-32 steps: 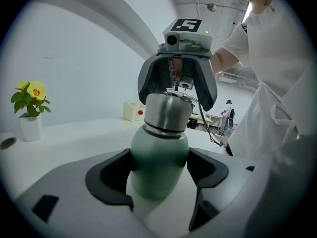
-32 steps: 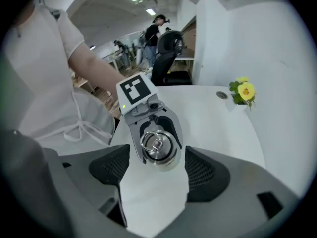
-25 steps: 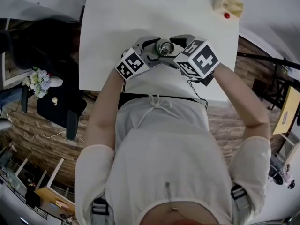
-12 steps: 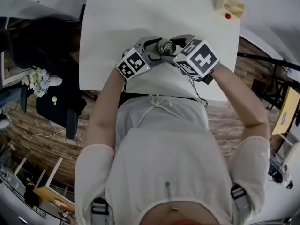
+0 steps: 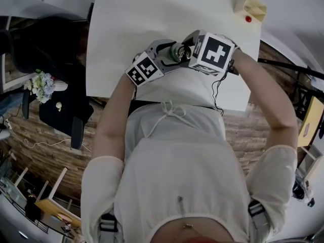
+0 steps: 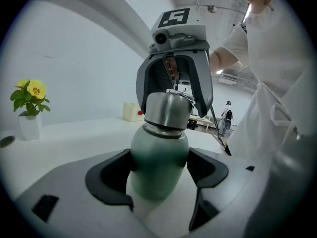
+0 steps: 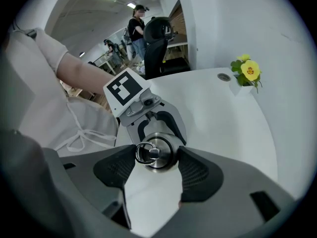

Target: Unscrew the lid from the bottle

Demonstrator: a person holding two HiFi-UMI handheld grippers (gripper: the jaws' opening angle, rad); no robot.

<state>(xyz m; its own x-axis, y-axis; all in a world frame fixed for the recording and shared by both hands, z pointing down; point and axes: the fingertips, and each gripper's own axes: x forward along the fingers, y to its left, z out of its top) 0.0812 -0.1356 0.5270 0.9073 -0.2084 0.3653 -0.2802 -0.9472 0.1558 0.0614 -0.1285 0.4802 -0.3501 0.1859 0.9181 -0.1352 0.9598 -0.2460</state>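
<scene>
Left tool (image 6: 158, 163) was clamped on the lower body of the green bottle (image 6: 159, 145), its dark pads pressed against either side. The bottle stood upright over the white desk (image 5: 152, 24), close to the edge nearest the person (image 5: 177, 161); its base was hidden, so whether it rested on the desk could not be told. Its steel lid (image 6: 167, 110) sat on the neck, with a small metal ring (image 7: 142, 152) lying on top. Right tool (image 7: 157, 155) came down over the lid from above, and its two ribbed pads appeared to press on the lid's opposite sides, one of them beside the ring. Both marker cubes lay close together in the head view, in front of the person's white top. Farther back on the desk, well apart from the bottle, stood a potted flower (image 6: 29, 118) with a yellow bloom, and a pale box (image 5: 249, 6) with a red dot.
</scene>
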